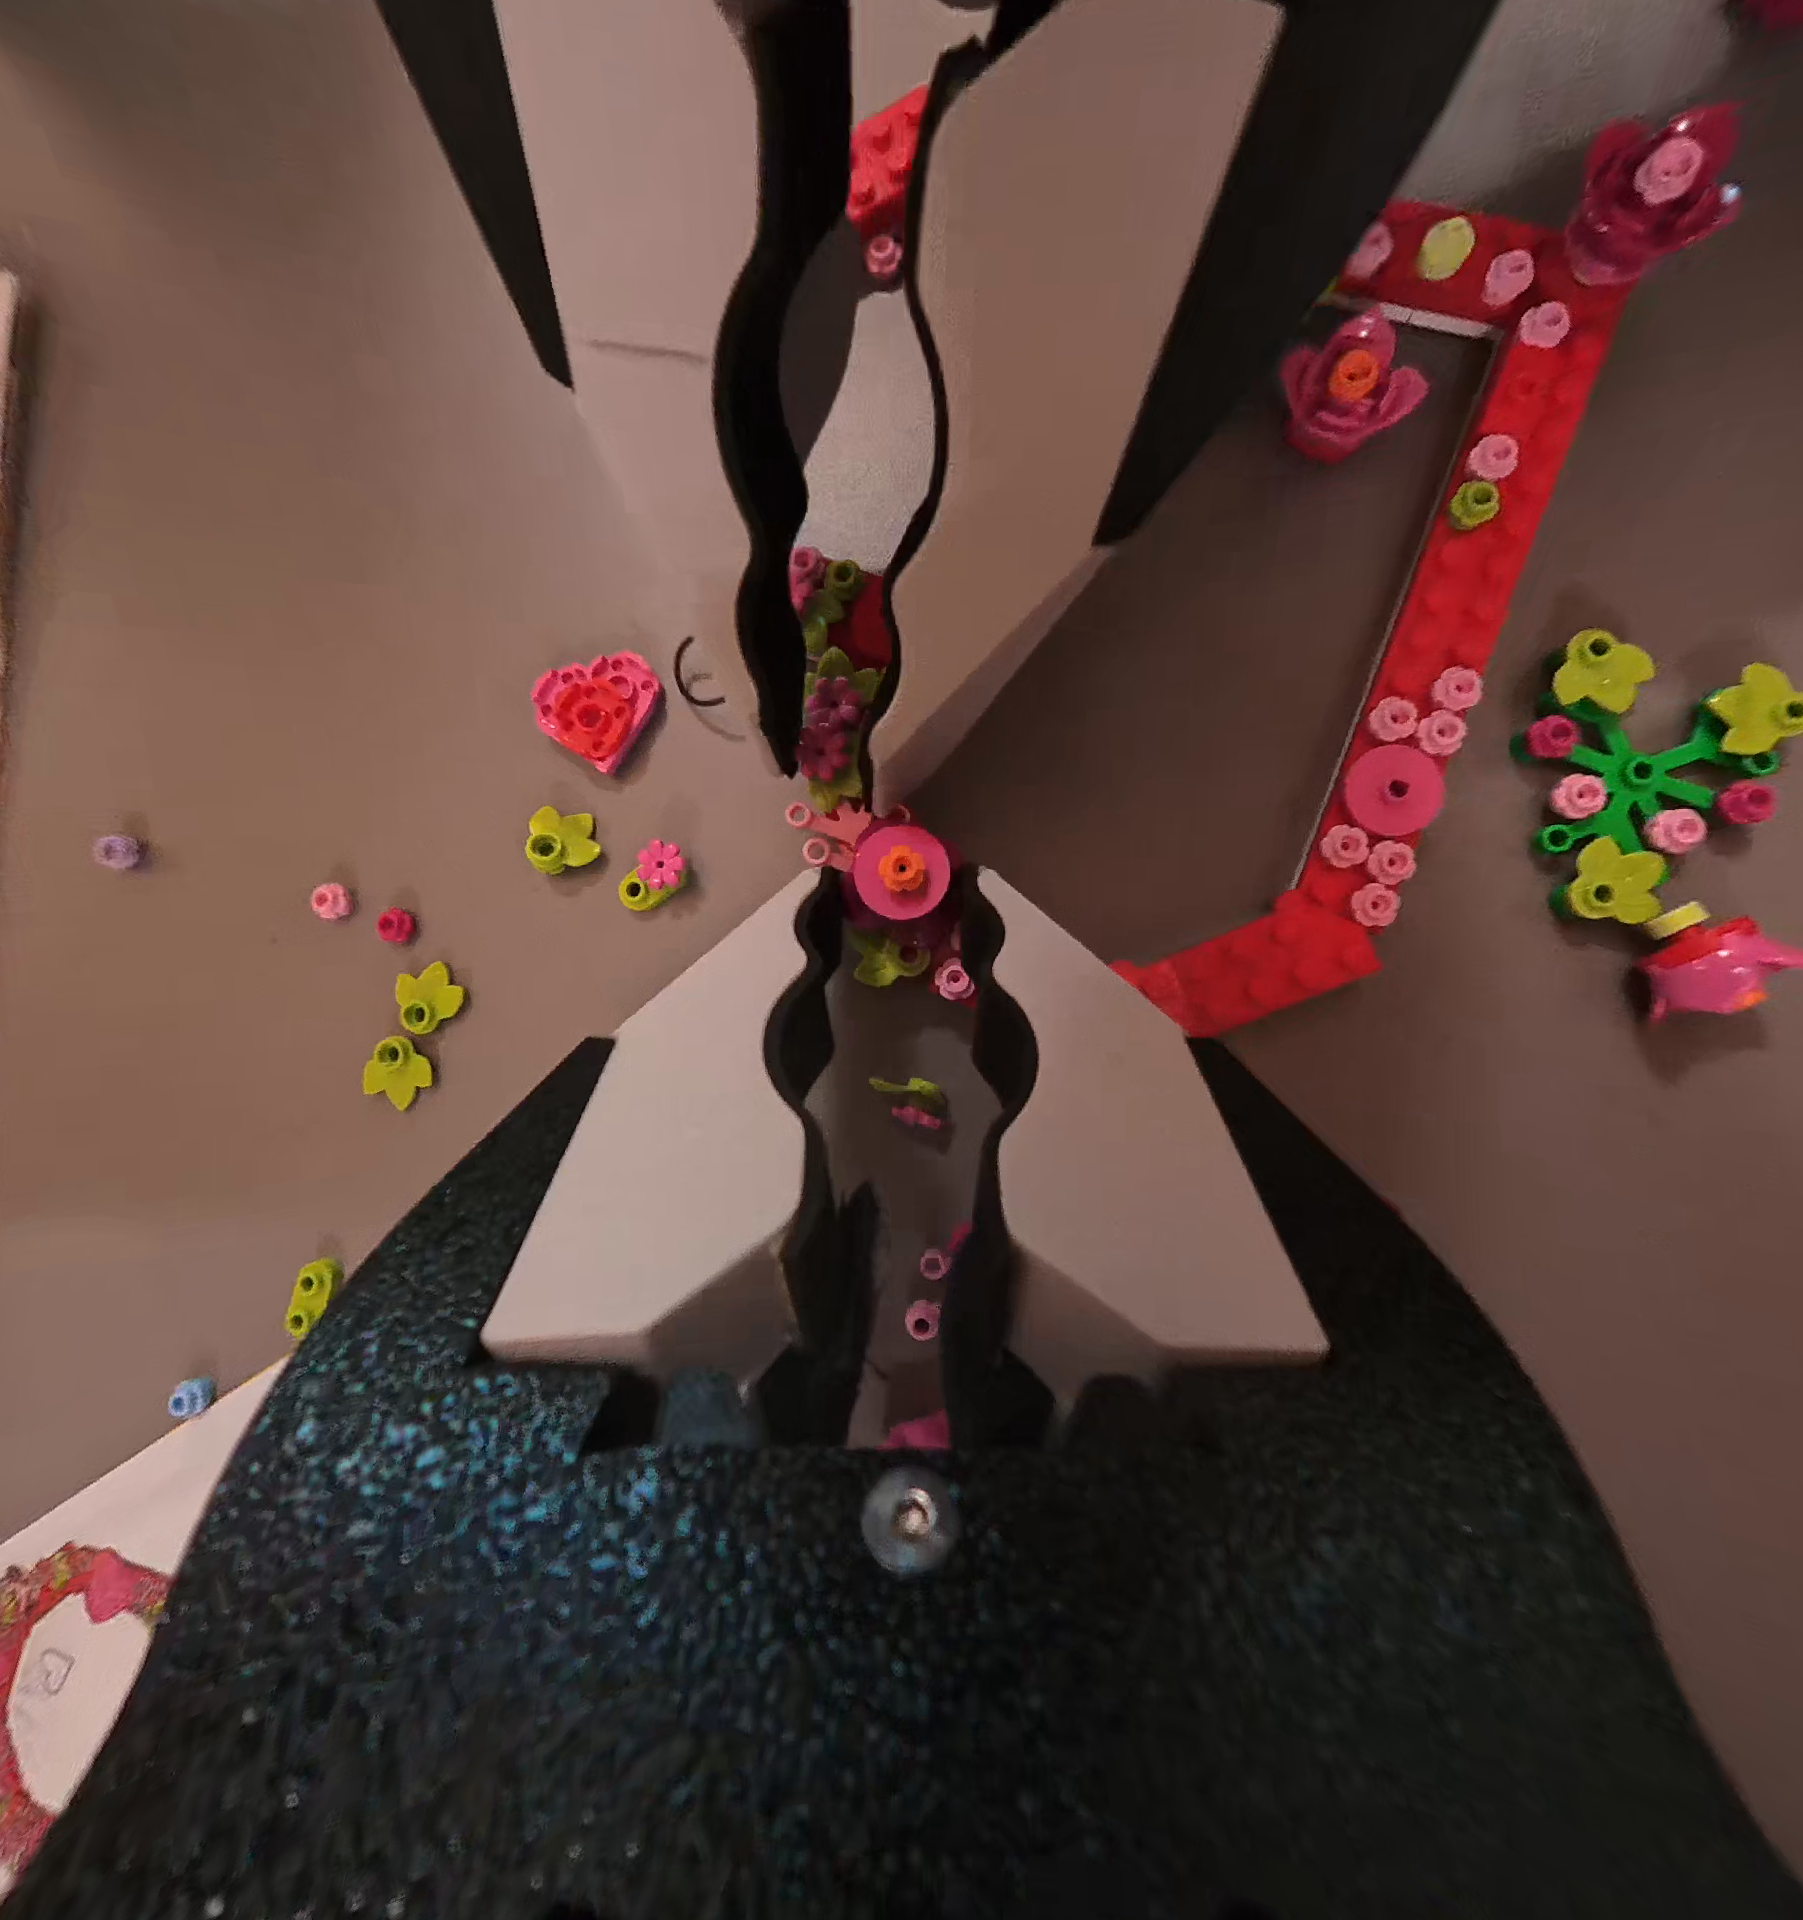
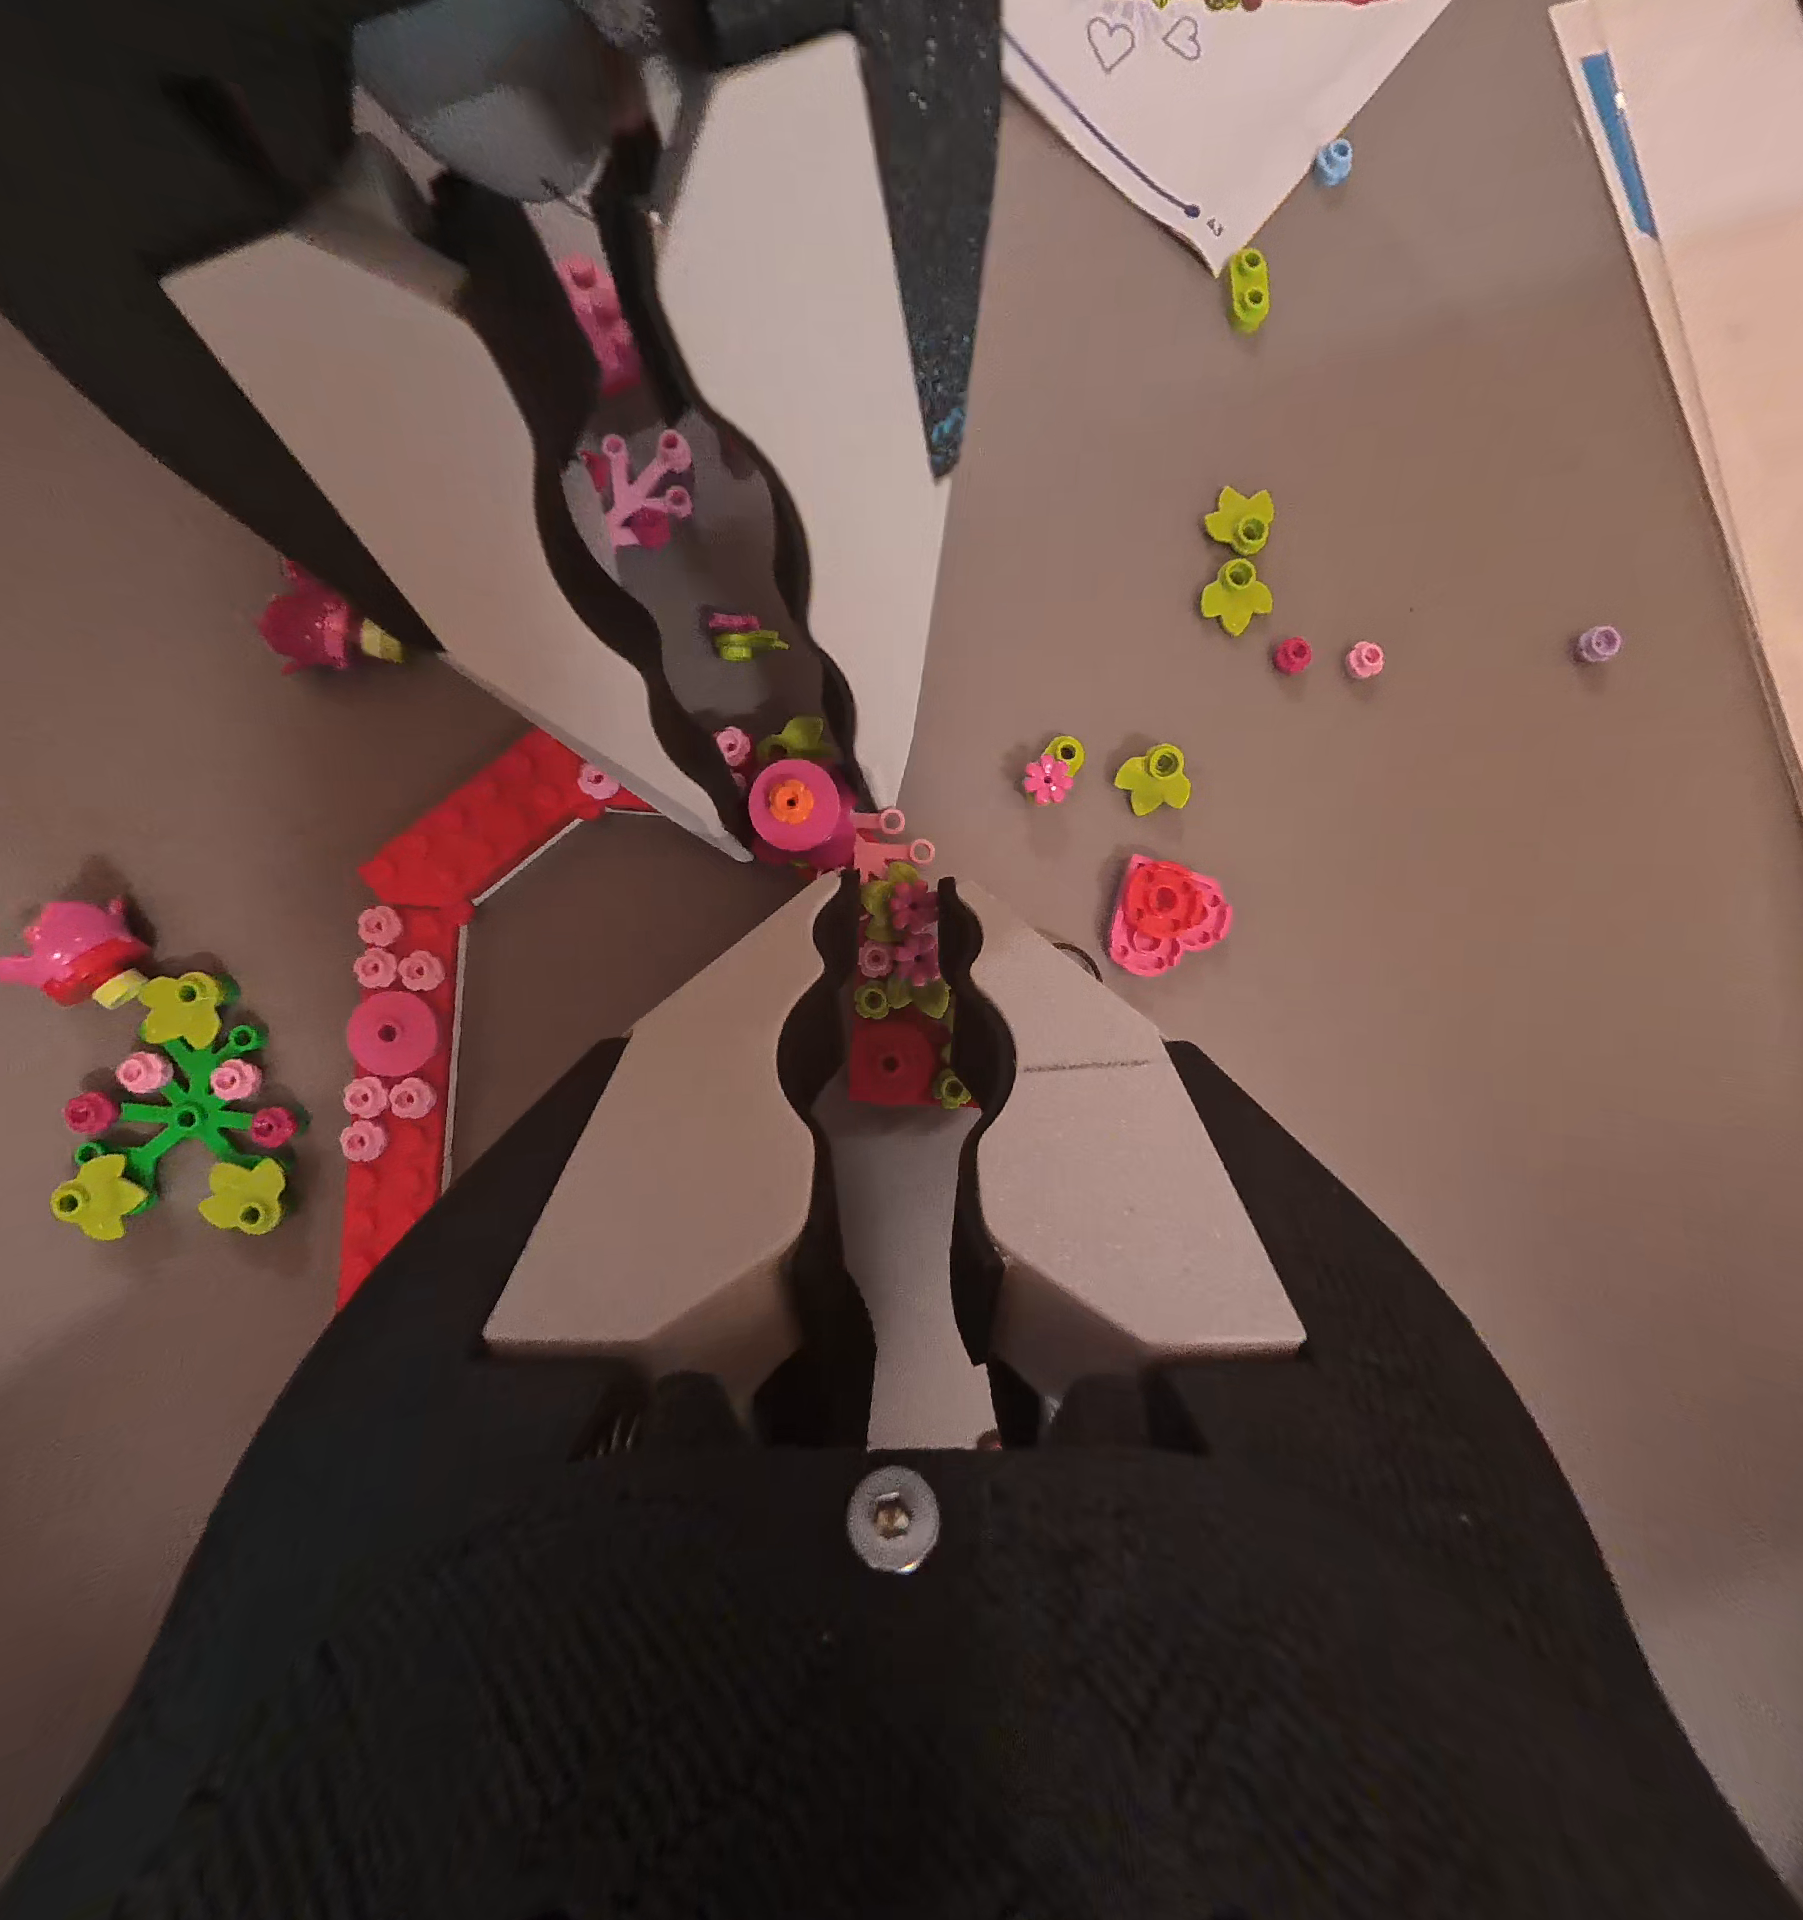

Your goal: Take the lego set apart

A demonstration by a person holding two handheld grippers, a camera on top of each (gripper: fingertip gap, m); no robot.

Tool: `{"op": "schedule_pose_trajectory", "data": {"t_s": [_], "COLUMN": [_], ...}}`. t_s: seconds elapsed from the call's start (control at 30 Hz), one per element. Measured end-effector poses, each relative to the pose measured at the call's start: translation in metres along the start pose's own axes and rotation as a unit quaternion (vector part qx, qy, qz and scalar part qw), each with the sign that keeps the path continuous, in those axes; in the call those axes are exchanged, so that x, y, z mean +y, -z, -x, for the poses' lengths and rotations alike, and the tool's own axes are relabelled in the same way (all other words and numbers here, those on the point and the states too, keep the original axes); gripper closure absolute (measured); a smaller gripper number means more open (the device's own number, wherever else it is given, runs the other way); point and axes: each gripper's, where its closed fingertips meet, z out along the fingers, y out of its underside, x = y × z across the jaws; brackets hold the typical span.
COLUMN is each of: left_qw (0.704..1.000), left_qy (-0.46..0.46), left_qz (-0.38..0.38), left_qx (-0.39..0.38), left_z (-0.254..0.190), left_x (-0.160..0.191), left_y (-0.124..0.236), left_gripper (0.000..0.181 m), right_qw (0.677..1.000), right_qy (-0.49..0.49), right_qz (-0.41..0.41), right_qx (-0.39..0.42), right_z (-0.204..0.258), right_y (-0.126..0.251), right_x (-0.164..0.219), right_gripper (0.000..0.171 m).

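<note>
Black speckled tongs (image 1: pixel 892 894), grey wedge fingers (image 1: pixel 689 1174), silver screw (image 1: pixel 909 1519).

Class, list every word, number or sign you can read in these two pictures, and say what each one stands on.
On the white sheet, by its lower corner: a tiny printed mark, too small to read.
On the booklet with a blue stripe, at the table edge: print too blurred to read.
On the red lego frame and the loose pieces: no writing shows.

My left gripper (image 1: pixel 895 883) is closed on a pink disc (image 1: pixel 902 871) with an orange stud. The right gripper (image 1: pixel 829 769) opposite clamps a flowered red strip (image 1: pixel 843 665). Red frame (image 1: pixel 1479 623) lies right; heart (image 1: pixel 598 709) lies left.
</note>
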Motion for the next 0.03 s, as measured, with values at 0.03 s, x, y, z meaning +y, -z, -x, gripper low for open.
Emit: {"op": "schedule_pose_trajectory", "data": {"t_s": [0.03], "left_qw": [1.0], "left_qy": [-0.006], "left_qz": [-0.007], "left_qx": [-0.015], "left_z": [-0.0002], "left_x": [-0.0001], "left_y": [0.0007], "left_gripper": [0.162], "right_qw": [1.0], "right_qy": [0.001], "right_qz": [-0.001], "right_qx": [0.003], "right_z": [0.0008], "right_y": [-0.0002], "right_x": [-0.0001], "right_gripper": [0.157]}}
